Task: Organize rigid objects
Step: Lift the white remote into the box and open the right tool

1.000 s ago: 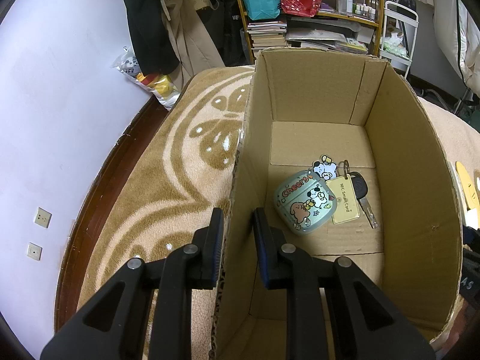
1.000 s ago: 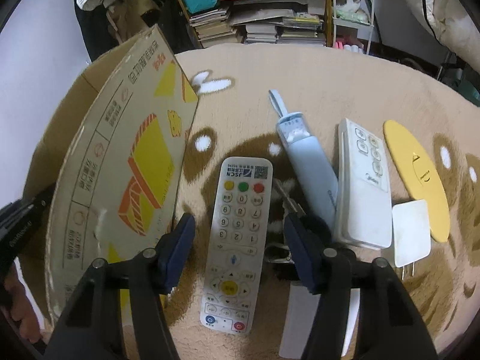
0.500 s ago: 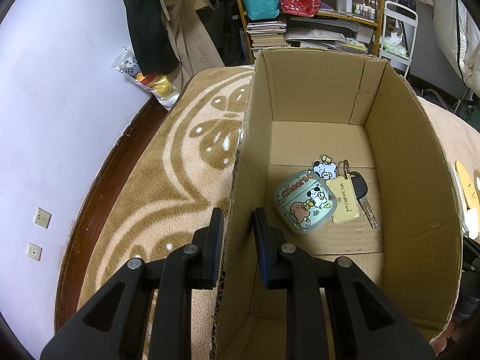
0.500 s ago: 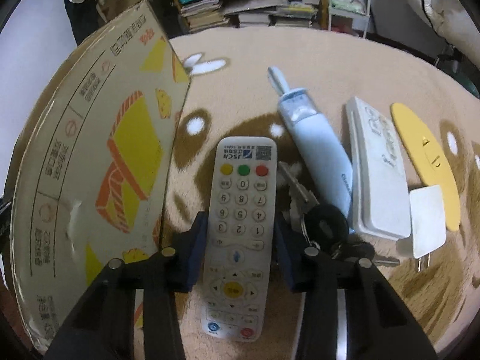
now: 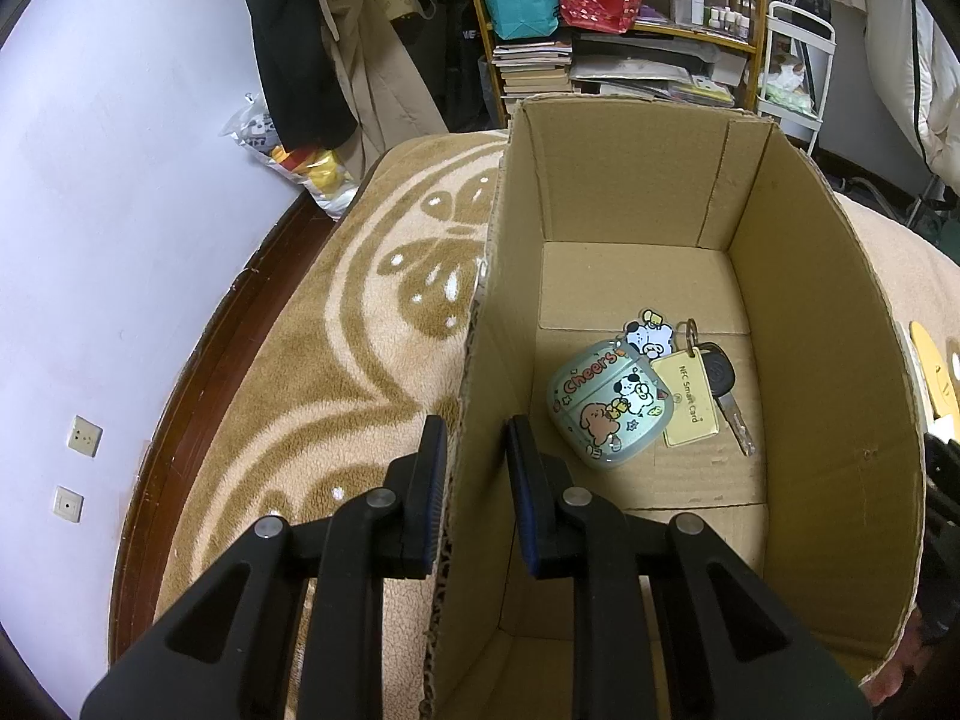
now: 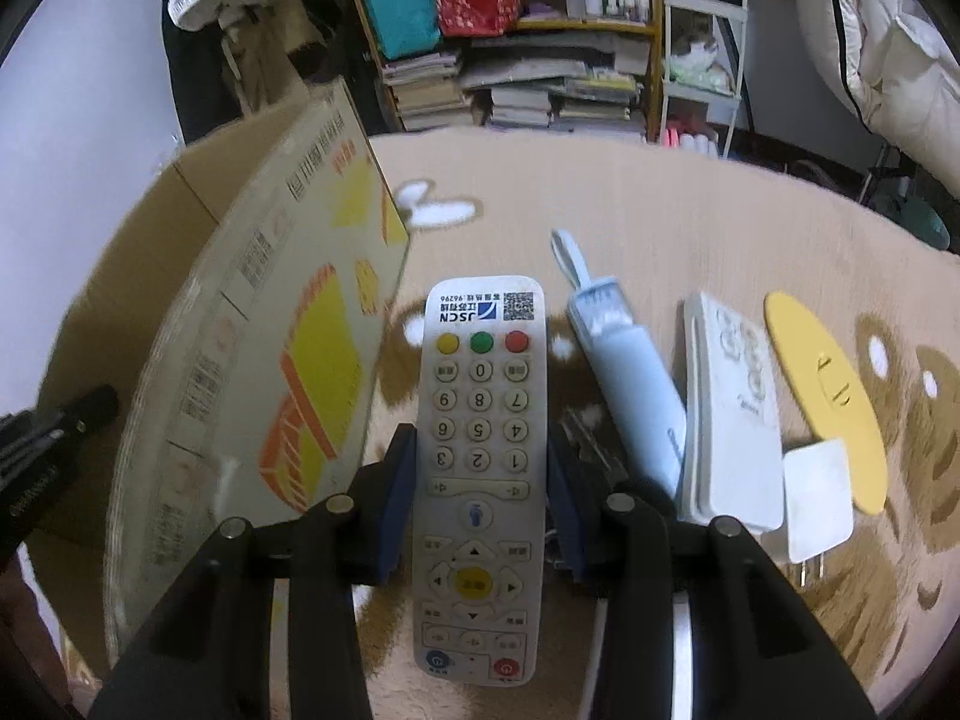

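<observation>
My right gripper point(image 6: 480, 456) is shut on the white JSCN remote point(image 6: 480, 420) and holds it a little above the beige rug, beside the cardboard box point(image 6: 252, 396). My left gripper point(image 5: 477, 450) is shut on the box's left wall point(image 5: 474, 420). Inside the box lie a pale green cartoon earbud case point(image 5: 606, 408) and a key with a yellow NFC card tag point(image 5: 690, 399). On the rug to the right lie a light blue tube-shaped case point(image 6: 624, 372), a white remote point(image 6: 732, 408), a yellow oval disc point(image 6: 822, 384) and a white plug point(image 6: 819, 498).
A bookshelf point(image 6: 540, 78) with stacked books and bags stands behind the rug. A white cart point(image 6: 702, 60) stands at the back right. A wall and dark wooden floor edge point(image 5: 180, 396) run along the left.
My right gripper closed on the JSCN remote and lifted it off the rug, tilting the view upward. The left gripper and the box have not moved.
</observation>
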